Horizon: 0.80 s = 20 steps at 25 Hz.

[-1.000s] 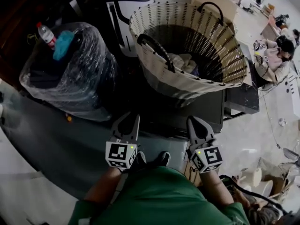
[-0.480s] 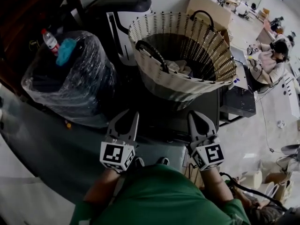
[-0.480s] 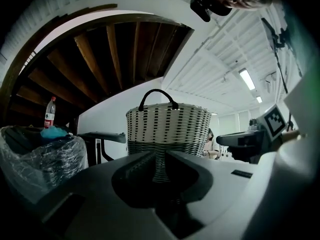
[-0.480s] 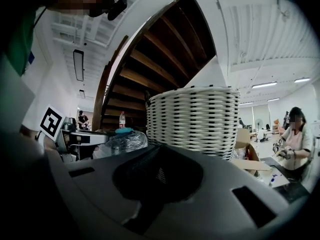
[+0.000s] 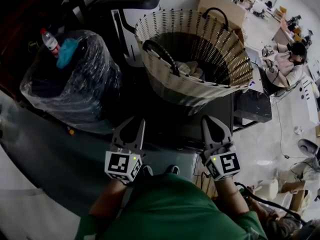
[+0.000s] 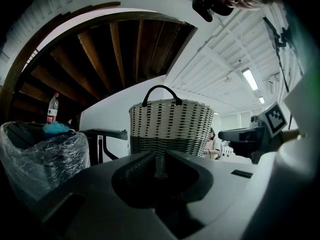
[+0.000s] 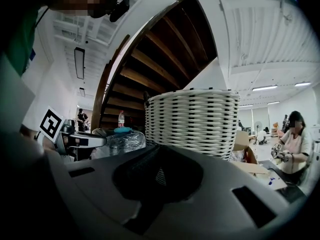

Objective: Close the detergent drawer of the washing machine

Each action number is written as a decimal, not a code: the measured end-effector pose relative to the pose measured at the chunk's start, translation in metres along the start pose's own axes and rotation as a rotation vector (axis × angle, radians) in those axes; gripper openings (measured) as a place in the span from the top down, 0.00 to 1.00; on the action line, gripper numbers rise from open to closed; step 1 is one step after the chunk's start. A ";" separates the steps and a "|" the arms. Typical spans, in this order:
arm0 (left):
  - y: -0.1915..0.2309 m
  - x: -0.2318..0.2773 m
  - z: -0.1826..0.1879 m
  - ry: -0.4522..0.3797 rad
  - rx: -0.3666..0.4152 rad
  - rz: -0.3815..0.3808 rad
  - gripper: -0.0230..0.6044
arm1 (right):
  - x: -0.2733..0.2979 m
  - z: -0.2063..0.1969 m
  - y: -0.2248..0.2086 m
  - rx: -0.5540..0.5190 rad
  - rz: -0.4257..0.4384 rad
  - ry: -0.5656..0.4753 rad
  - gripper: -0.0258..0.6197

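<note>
Head view: left gripper (image 5: 135,124) has drifted slightly toward 7 o'clock and right gripper (image 5: 209,122) has barely moved; both hover at 6 o'clock of the washing machine (image 5: 220,119) under the basket (image 5: 165,79), its drawer too dark to make out. Left gripper view: jaws a narrow slit apart, empty. Right gripper view: jaws practically together, empty.

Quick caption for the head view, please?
Left gripper and right gripper held before a woven basket, wrapped bin alongside.
</note>
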State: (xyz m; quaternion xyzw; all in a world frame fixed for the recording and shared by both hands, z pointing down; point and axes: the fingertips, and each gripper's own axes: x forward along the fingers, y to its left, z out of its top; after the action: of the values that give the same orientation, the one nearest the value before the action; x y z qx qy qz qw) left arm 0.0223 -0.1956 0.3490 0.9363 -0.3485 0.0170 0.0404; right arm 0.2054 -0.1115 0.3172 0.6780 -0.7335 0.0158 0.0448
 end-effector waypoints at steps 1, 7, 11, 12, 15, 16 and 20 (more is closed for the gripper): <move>0.001 0.002 -0.001 0.002 0.000 -0.002 0.85 | 0.001 0.001 0.000 0.001 0.000 -0.002 0.92; -0.001 0.007 -0.005 0.018 -0.016 -0.006 0.85 | 0.004 0.001 0.000 0.005 0.000 0.000 0.92; -0.001 0.010 -0.011 0.032 -0.018 -0.010 0.85 | 0.006 -0.002 -0.002 0.008 0.001 0.006 0.92; 0.000 0.010 -0.012 0.034 -0.018 -0.010 0.85 | 0.006 -0.003 -0.002 0.007 0.002 0.008 0.92; 0.001 0.010 -0.014 0.038 -0.023 -0.013 0.85 | 0.007 -0.004 -0.001 0.004 0.004 0.010 0.92; 0.001 0.010 -0.014 0.038 -0.024 -0.013 0.85 | 0.007 -0.004 0.000 0.004 0.005 0.010 0.92; 0.004 0.010 -0.017 0.042 -0.027 -0.012 0.85 | 0.009 -0.002 0.001 0.007 -0.001 0.013 0.92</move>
State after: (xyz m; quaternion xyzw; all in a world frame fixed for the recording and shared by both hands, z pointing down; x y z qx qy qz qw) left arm 0.0275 -0.2035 0.3664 0.9372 -0.3420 0.0316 0.0603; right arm 0.2040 -0.1205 0.3204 0.6783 -0.7329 0.0227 0.0475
